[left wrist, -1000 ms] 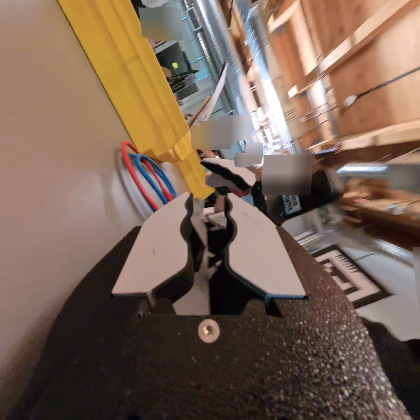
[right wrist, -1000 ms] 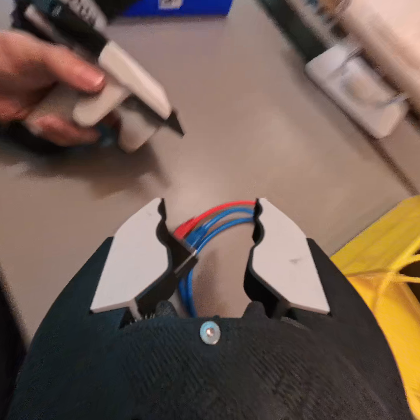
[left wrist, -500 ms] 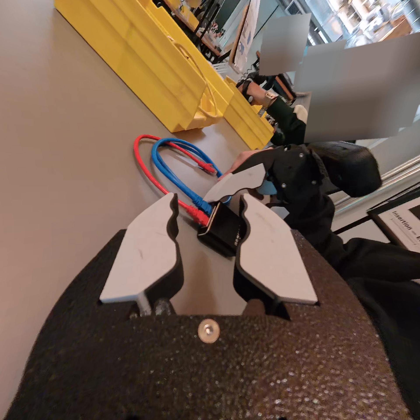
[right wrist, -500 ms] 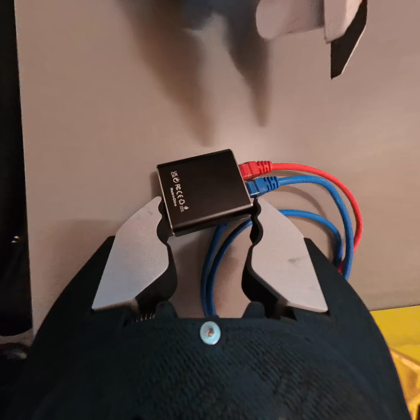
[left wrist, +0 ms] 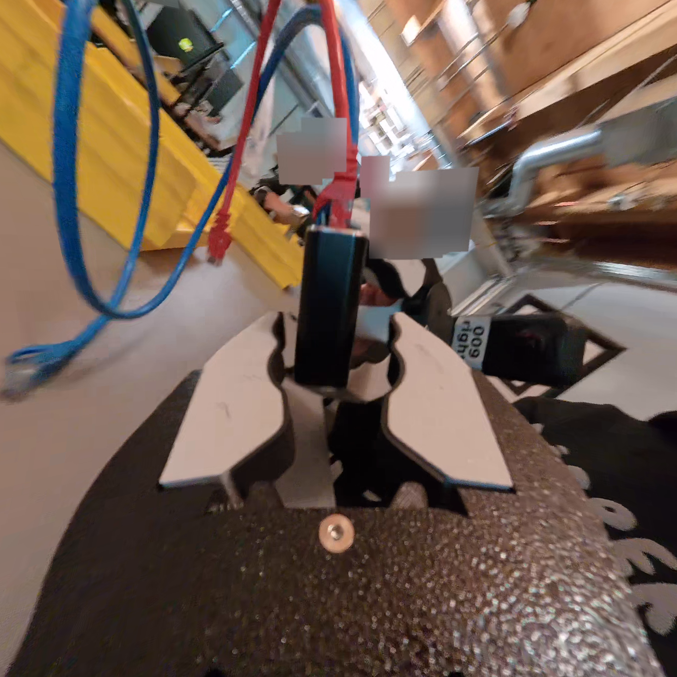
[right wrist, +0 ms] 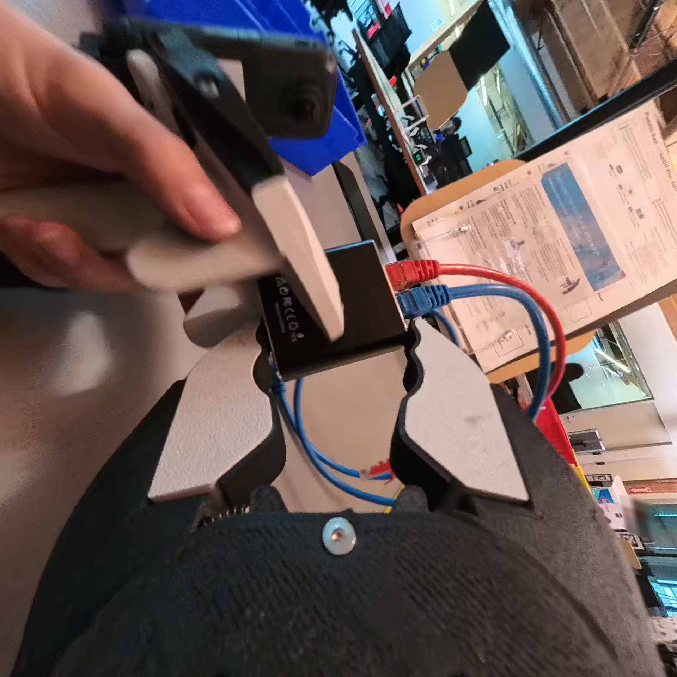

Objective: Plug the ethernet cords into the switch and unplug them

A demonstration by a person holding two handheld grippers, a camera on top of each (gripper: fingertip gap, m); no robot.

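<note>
Black and boxy, the switch (right wrist: 344, 304) is off the table (left wrist: 44, 421) and held in the air between both grippers. In the left wrist view a blue cord (left wrist: 69, 176) hangs in a loop at far left, its free plug (left wrist: 18, 373) dangling near the table, with the yellow bins (left wrist: 121, 146) behind it. A red cord (left wrist: 238, 121) hangs next, its loose plug (left wrist: 219, 238) clear of everything. At centre the switch stands on end, long axis upright, ports upward, with the red cord's other end plugged into the top. The left gripper (left wrist: 339, 322) has its jaws part-open around the switch's lower end; whether both pads press it I cannot tell. The right gripper (right wrist: 335, 339) has the switch spanning its wide jaws, both fingertips at its corners, so it seems clamped. In this view the ports face right, red plug (right wrist: 410, 273) above blue plug (right wrist: 421, 298) in them. Half a second ago the switch lay flat on the table, with the right jaws just reaching it and the left gripper apart from it.
</note>
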